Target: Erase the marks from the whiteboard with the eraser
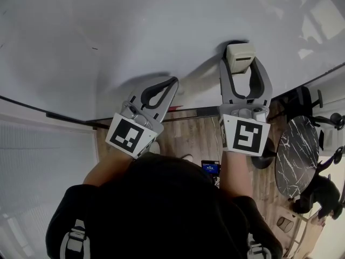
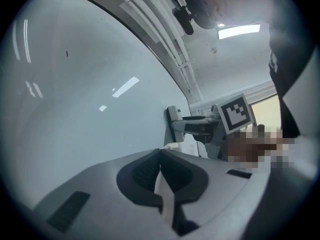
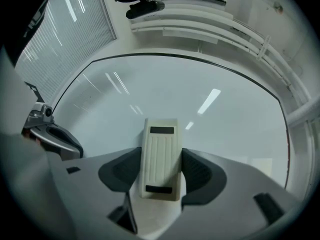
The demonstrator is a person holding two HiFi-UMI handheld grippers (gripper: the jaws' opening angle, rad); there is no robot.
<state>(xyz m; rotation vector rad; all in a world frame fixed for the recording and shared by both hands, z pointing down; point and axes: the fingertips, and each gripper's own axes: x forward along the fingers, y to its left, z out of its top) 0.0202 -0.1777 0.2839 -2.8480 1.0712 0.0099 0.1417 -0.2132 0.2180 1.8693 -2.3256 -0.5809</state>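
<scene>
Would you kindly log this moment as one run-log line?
right gripper: shut on eraser, against whiteboard | left gripper: shut, empty | small dark mark on whiteboard, left of eraser

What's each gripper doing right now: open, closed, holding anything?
Left gripper: closed, holding nothing.
Right gripper: closed on the eraser.

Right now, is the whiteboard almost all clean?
Nearly. Most of the whiteboard looks clean white. The right gripper has the eraser between its fingers, up against the board. One small dark mark is left, above the left gripper, which is shut and empty. That mark needs wiping.
</scene>
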